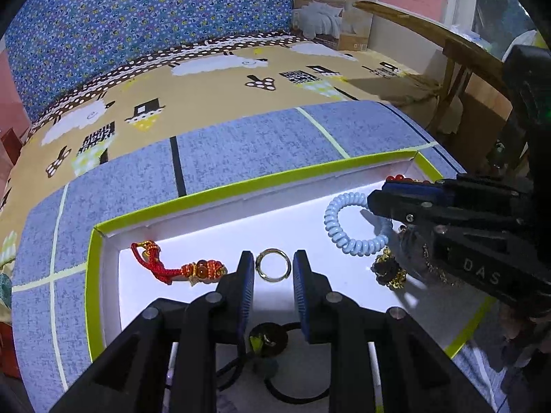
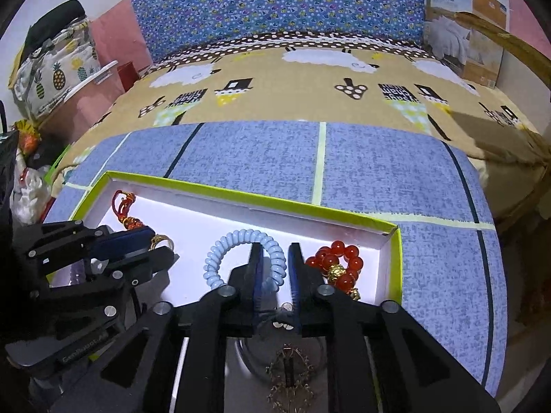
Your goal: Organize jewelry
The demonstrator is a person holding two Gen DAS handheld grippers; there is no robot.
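Left gripper (image 1: 273, 268): jaws apart, the gold ring (image 1: 273, 265) lying flat on the tray floor between the tips; the pads do not press on it.
Right gripper (image 2: 275, 258): jaws parted a little around the right side of the pale blue coil band (image 2: 241, 258); one strand of the coil runs between the pads, and whether they pinch it I cannot tell (the near part of the coil is blurred behind the left finger).
Gold ring: seen from the left wrist, at 12 o'clock just ahead of the fingertips.
Red knotted cord charm (image 1: 175, 268): at 9 o'clock from the gold ring, near it but apart, amber beads at the end toward the ring.
Red bead bracelet (image 2: 339, 265): at 3 o'clock from the right gripper, just beside its right finger, with a gold bead in the string.
Dark and gold piece (image 1: 389, 272): at 3 o'clock from the gold ring, under the other gripper's body (details too dark to tell).
Black hair tie (image 1: 272, 340): at 6 o'clock, beneath the left gripper, partly hidden.
Tray (image 1: 213, 189): white floor, lime-green rim, holding all these pieces.
Blue mat (image 2: 378, 165): under the tray, crossed by pale and dark lines.
Sheep-print cloth (image 2: 275, 82): at 12 o'clock beyond the mat.
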